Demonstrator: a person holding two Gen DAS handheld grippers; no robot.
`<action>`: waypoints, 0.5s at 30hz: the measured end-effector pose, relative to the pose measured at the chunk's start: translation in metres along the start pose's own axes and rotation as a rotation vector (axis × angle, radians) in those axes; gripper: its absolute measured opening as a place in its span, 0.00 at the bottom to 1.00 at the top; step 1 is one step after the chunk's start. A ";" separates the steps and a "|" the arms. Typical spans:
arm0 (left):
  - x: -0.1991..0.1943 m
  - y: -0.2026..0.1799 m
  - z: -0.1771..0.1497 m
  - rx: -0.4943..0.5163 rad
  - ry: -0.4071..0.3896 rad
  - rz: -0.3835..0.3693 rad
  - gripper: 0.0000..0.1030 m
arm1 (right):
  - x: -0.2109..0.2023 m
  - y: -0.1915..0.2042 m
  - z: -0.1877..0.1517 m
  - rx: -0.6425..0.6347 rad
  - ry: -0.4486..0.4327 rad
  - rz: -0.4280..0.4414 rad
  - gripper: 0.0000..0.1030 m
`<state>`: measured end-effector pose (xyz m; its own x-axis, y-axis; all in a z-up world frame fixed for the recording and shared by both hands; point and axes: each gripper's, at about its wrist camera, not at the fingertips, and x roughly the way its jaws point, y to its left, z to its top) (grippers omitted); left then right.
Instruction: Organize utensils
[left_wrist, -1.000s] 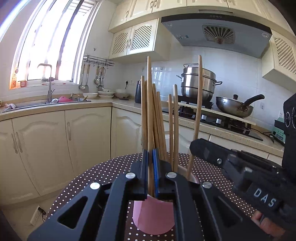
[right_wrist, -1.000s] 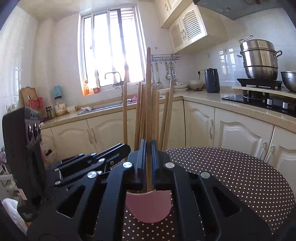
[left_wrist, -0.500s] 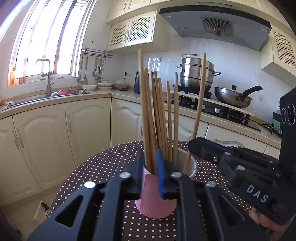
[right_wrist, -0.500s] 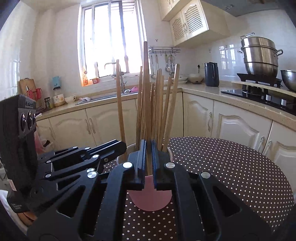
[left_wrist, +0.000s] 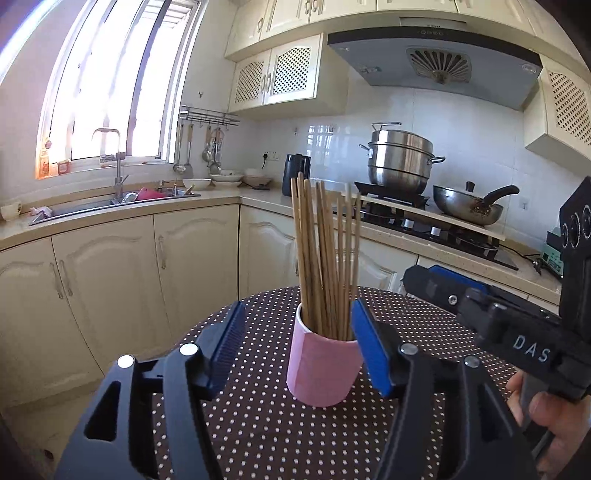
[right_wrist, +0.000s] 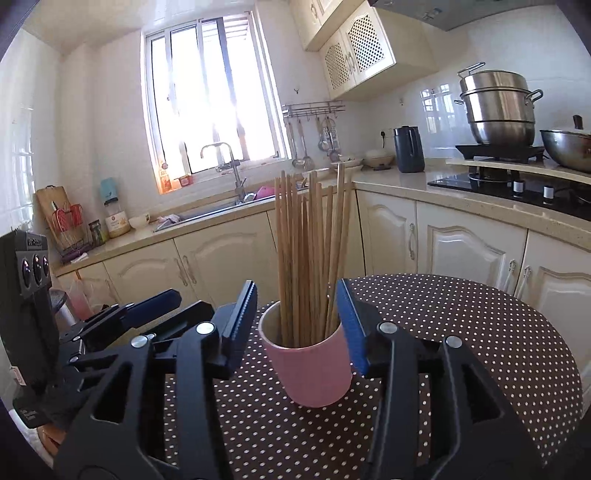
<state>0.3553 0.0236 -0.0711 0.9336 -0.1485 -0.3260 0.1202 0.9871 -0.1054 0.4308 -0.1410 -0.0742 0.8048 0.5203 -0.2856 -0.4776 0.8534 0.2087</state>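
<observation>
Both grippers have let go since the earlier frames: each was clamped on a chopstick over the cup, and now their jaws have just been opening, with nothing pinched between the pads.

From the left wrist, the left gripper (left_wrist: 295, 339) stands spread, its blue pads flanking the pink cup (left_wrist: 322, 363) without touching it — the cup lies beyond them on the polka-dot tabletop (left_wrist: 258, 424). The wooden chopsticks (left_wrist: 325, 258) stand bunched in the cup, leaning slightly left. The right gripper (left_wrist: 436, 288) shows at the right edge, a hand (left_wrist: 546, 413) on its handle; from here I cannot tell how far apart its jaws are. The risk in this view: the right-hand pad sits near the cup's rim, so a sideways drift on the way back could nudge the cup, and a tall load of sticks makes it top-heavy.

From the right wrist, the right gripper (right_wrist: 295, 317) is likewise spread, pads either side of the cup (right_wrist: 308, 363) and clear of it; the chopsticks (right_wrist: 310, 251) rise between them, one pair angled right. The left gripper (right_wrist: 147, 310) lies close at the left. The two tools are crowded together, so they could knock each other — or catch a leaning stick and lever the cup over, spilling the bundle across the tabletop.
</observation>
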 end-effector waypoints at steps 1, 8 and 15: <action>-0.010 0.000 0.001 -0.003 -0.013 0.004 0.58 | -0.009 0.006 0.001 -0.009 -0.007 -0.013 0.43; -0.094 -0.014 0.011 0.038 -0.089 0.061 0.69 | -0.089 0.047 0.006 -0.036 -0.064 -0.107 0.56; -0.175 -0.032 0.009 0.054 -0.133 0.064 0.72 | -0.178 0.091 -0.002 -0.088 -0.134 -0.179 0.71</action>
<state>0.1910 0.0188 -0.0025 0.9759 -0.0796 -0.2031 0.0736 0.9966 -0.0369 0.2430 -0.1558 -0.0062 0.9164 0.3563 -0.1824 -0.3469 0.9343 0.0819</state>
